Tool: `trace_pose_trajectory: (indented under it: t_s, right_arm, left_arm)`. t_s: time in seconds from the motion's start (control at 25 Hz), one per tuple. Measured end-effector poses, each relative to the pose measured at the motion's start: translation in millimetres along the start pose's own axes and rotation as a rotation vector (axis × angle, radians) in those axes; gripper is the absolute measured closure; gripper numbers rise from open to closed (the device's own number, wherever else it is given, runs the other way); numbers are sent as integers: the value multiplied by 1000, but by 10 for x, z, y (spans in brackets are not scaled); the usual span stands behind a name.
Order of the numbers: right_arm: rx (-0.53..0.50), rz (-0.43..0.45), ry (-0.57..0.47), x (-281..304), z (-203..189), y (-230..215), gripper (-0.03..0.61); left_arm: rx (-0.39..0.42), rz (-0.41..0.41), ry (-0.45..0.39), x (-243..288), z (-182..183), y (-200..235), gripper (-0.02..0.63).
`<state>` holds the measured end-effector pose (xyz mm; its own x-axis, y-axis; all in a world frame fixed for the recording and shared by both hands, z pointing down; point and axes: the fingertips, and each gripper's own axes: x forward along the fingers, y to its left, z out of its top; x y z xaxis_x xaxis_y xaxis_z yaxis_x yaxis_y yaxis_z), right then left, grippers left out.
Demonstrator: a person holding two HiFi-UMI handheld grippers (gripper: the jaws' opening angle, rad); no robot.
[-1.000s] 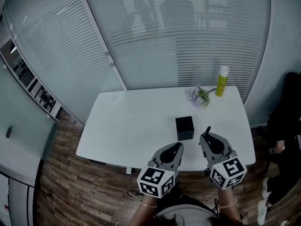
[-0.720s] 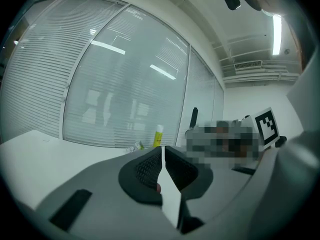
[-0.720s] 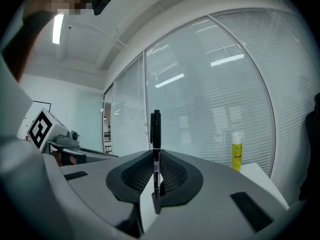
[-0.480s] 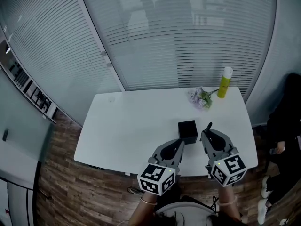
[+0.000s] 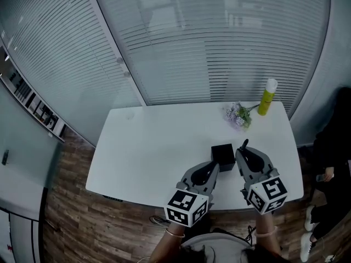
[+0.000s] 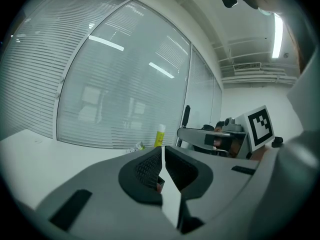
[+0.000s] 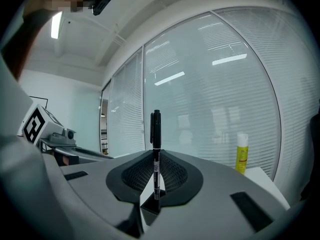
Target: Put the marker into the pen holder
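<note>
a white table stood before slatted glass walls, bare but for a yellow bottle and a small bunch of flowers near its far right corner. the black pen holder sat towards the front edge, close to both grippers' tips. the right gripper was clamped on the marker, whose long axis ran straight out past the jaws, capped end foremost. the holder lay just left of that marker, so the right hand looked best placed. the left gripper had its jaws together on nothing, just beside the holder. open table lay beyond; the front edge was close.
</note>
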<state>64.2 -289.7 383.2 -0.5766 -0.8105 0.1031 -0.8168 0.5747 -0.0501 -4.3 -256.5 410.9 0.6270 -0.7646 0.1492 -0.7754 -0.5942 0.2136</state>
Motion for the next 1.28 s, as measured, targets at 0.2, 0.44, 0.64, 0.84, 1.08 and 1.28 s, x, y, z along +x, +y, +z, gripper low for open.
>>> trace_pose_trajectory:
  t_s: [0.2,0.44,0.64,0.84,1.08,1.28]
  right_arm:
    - [-14,1,11,149,4,-6,520]
    - [-56,-3,39,309,-55,-16,520]
    - [-79,-5,67,438,-147,-26,520]
    - [-78,-6,101,552,-264,-30,519]
    - [-98,-14,153,650,-401,0,519]
    - [-109,-20,197,700,-556,-5,518]
  left_arm:
    - [-1,-9,2,59,30,90,578]
    - [-6,-15,11,125,30,212,578]
    - [-6,-15,11,156,48,314,578]
    - [-8,-15,12,165,61,400,578]
    - [-17,-17,17,161,34,480,578]
    - [-25,-22,22,176,-2,532,578]
